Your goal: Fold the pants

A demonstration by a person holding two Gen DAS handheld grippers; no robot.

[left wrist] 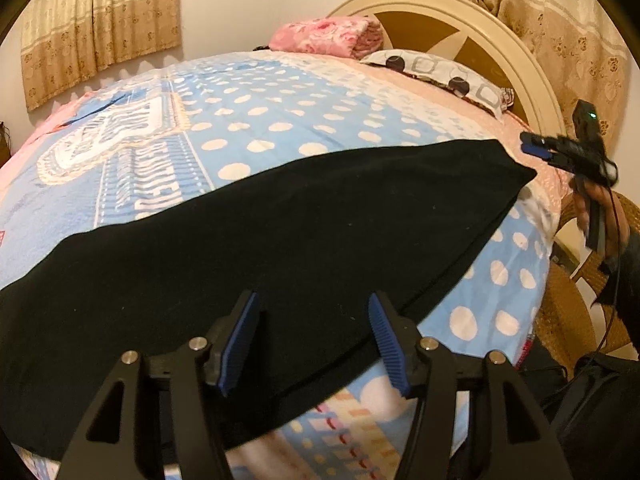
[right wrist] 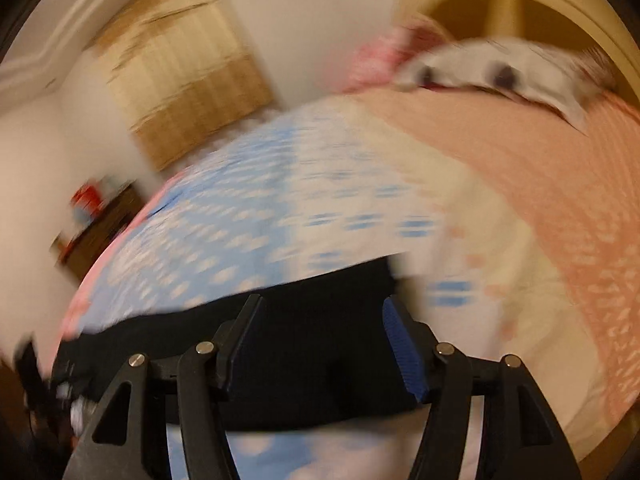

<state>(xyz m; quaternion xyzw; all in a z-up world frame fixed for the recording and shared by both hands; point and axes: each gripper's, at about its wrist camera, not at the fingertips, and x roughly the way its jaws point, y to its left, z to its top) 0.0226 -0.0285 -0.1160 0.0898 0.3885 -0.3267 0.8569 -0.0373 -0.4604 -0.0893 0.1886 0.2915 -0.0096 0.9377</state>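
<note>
Black pants (left wrist: 260,248) lie flat in a long band across the blue dotted bedspread (left wrist: 280,120). My left gripper (left wrist: 312,300) hovers over their near edge, jaws apart, with nothing pinched between the blue pads. My right gripper (left wrist: 534,148), held in a hand, hangs in the air just past the pants' right end. In the blurred right wrist view the right gripper (right wrist: 322,304) stands open above the end of the pants (right wrist: 320,360), with no cloth between its pads.
A folded pink blanket (left wrist: 324,38) and a patterned pillow (left wrist: 436,70) lie by the round cream headboard (left wrist: 500,40). A wicker chair (left wrist: 568,308) stands at the bed's right side. Curtains (left wrist: 100,28) hang behind, and a dark bedside cabinet (right wrist: 100,232) stands at the far left.
</note>
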